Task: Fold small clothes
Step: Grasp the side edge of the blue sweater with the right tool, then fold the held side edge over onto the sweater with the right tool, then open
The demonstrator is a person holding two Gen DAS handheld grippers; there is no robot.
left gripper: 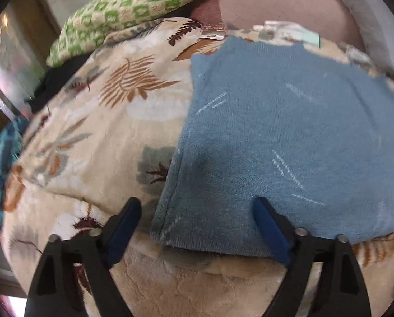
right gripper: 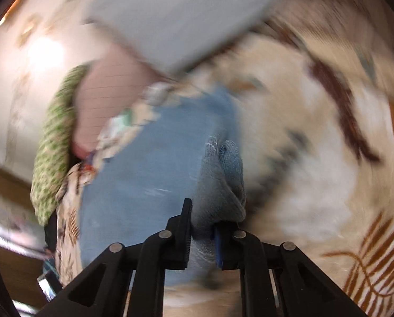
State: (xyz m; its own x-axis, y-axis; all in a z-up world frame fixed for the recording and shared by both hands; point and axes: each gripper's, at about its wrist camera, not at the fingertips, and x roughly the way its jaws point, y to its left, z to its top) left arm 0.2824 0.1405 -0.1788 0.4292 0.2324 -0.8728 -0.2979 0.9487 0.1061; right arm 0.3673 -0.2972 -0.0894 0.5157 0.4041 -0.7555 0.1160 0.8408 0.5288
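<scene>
A small blue knit sweater (left gripper: 276, 137) lies flat on a cream leaf-print blanket (left gripper: 91, 137). My left gripper (left gripper: 197, 206) is open, its fingers straddling the sweater's near left corner, just above it. In the blurred right wrist view my right gripper (right gripper: 202, 211) is shut on a bunched fold of the blue sweater (right gripper: 220, 179) and lifts it off the rest of the garment (right gripper: 144, 163).
A green patterned pillow (left gripper: 133, 8) and a pink pillow (left gripper: 289, 8) lie at the far end of the blanket. A teal cloth (left gripper: 1, 158) lies at the left edge. A grey flat cushion (right gripper: 175, 18) is behind the sweater in the right wrist view.
</scene>
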